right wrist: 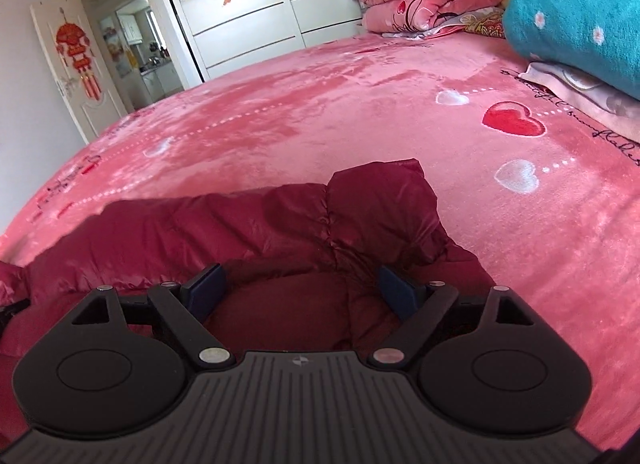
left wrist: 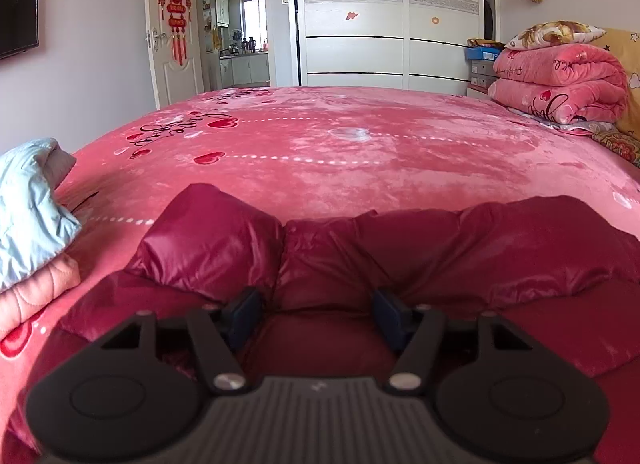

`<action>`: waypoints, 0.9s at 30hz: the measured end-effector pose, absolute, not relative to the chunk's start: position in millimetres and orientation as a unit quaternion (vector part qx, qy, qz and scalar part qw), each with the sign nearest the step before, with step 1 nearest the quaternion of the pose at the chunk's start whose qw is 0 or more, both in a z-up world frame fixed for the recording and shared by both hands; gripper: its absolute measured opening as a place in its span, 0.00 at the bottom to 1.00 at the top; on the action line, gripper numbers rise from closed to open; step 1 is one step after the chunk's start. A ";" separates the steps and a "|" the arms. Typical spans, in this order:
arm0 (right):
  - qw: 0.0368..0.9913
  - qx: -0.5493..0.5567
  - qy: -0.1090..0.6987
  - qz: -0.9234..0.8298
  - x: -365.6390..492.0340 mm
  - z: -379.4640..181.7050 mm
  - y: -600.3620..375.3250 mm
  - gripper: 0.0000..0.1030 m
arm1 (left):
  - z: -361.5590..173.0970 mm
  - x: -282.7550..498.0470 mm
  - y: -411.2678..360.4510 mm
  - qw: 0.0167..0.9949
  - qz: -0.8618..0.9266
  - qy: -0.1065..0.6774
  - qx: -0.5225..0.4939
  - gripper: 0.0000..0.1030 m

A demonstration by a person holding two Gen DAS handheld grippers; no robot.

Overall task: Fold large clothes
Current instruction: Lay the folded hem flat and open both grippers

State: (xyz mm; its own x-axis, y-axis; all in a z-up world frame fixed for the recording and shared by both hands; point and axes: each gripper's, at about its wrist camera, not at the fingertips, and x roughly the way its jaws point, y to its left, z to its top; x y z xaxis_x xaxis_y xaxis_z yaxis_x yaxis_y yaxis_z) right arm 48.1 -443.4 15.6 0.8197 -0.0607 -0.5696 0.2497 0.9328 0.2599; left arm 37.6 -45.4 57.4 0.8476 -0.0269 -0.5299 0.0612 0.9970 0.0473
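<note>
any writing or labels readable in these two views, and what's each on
"love": black script on the pink bedspread, left wrist view; the script beside it is unclear.
"flakes": end of a black script line on the bedspread's right side, right wrist view; the rest is too distorted.
Red door ornament: gold characters, too small to read.
Folded pink quilt: black script, illegible.
Blue box: label blurred.

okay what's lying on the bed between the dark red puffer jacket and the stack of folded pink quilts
Nothing: in the left wrist view, only bare pink bedspread stretches from the puffer jacket to the folded quilts.
</note>
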 end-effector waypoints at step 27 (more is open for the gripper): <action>0.940 0.083 0.306 -0.123 61.5 -4.9 -430.3 1.00 | 28.4 51.1 -70.1 0.962 0.000 0.265 0.067 0.68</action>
